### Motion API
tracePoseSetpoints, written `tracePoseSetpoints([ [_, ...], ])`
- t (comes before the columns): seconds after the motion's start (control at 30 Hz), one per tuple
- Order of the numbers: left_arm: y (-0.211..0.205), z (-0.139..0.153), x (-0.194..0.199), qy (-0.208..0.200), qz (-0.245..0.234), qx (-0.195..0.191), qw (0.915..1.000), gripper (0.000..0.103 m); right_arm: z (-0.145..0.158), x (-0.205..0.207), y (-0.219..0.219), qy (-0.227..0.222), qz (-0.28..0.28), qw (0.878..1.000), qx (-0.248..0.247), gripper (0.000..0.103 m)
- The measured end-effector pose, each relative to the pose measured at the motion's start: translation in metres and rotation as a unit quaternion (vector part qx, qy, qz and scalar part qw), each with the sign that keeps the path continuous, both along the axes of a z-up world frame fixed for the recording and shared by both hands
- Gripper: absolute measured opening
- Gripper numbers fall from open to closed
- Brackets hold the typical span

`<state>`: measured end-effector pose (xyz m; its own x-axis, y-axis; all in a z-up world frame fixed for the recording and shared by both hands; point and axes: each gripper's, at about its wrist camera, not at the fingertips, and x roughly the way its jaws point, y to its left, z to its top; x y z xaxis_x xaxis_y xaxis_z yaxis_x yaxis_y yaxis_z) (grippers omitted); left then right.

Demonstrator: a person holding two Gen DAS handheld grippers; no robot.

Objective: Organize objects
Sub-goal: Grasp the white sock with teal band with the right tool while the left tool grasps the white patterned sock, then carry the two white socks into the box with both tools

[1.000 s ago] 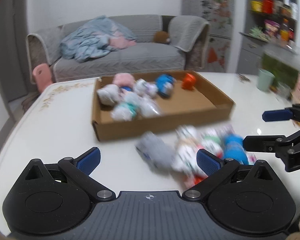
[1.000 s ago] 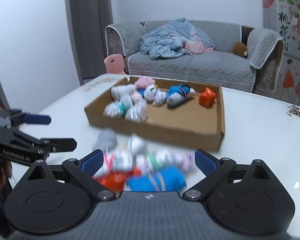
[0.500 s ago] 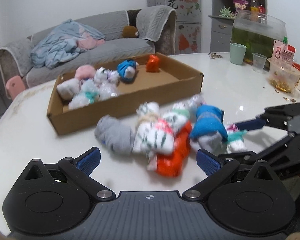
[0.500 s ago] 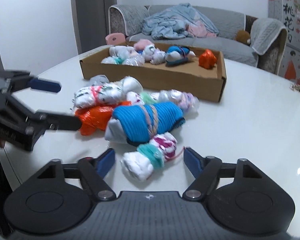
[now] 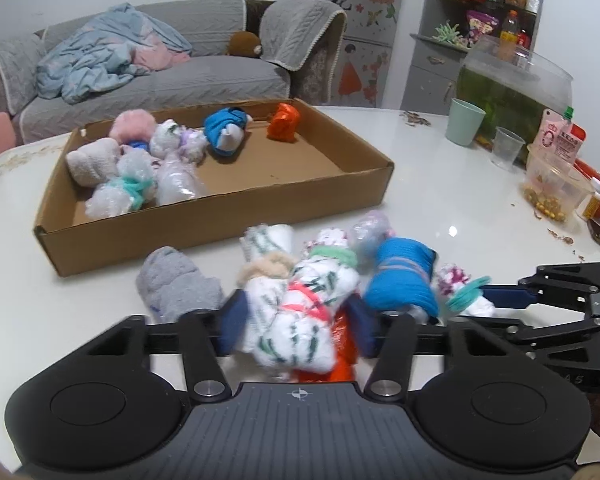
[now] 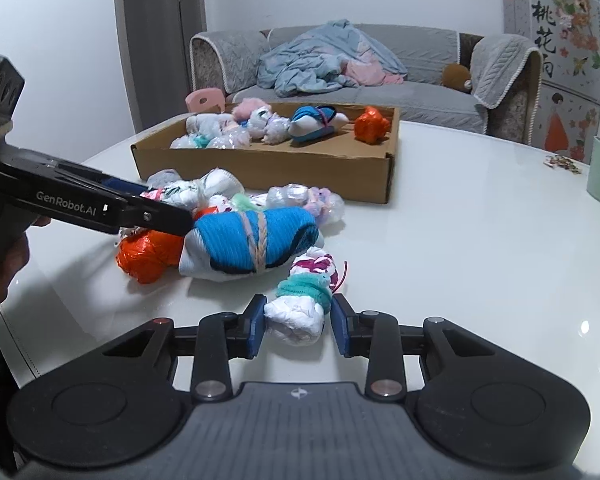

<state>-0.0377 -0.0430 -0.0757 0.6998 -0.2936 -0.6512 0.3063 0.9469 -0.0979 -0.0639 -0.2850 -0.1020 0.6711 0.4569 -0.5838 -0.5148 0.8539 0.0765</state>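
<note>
A cardboard box (image 5: 332, 196) (image 6: 260, 168) on the white table holds several rolled sock bundles. More bundles lie in a pile in front of it. My left gripper (image 5: 296, 328) is shut on a white bundle with green marks and a red tie (image 5: 300, 320), above an orange bundle (image 5: 342, 344). It also shows in the right wrist view (image 6: 172, 216). My right gripper (image 6: 298, 322) is shut on a small white bundle with a teal band (image 6: 300, 304), beside the blue bundle (image 6: 252, 240). It also shows in the left wrist view (image 5: 496, 304).
A grey bundle (image 5: 176, 284) lies at the pile's left. A green cup (image 5: 465, 121), a clear cup (image 5: 507, 153), a snack tub (image 5: 556, 188) and a fish tank (image 5: 512, 84) stand at the table's right. A sofa (image 6: 340, 80) is behind.
Both grippers moved down into the pile and closed: the left on the white green-marked bundle, the right on the teal-banded bundle.
</note>
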Motion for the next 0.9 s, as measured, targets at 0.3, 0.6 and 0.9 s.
tracePoseSetpoints([
  [0.3, 0.006, 0.007, -0.009, -0.014, 0.008, 0.011, 0.9998, 0.036, 0.005, 0.003, -0.01, -0.006, -0.007, 1.0, 0.015, 0.031],
  [0.6, 0.024, 0.026, -0.019, -0.026, 0.015, -0.014, 0.9995, 0.036, 0.022, 0.009, -0.023, -0.024, -0.017, 0.999, 0.014, 0.031],
  [0.9, 0.037, 0.071, 0.009, -0.07, 0.032, -0.024, 0.9967, 0.036, 0.064, 0.038, -0.024, -0.067, -0.006, 0.998, 0.008, 0.031],
])
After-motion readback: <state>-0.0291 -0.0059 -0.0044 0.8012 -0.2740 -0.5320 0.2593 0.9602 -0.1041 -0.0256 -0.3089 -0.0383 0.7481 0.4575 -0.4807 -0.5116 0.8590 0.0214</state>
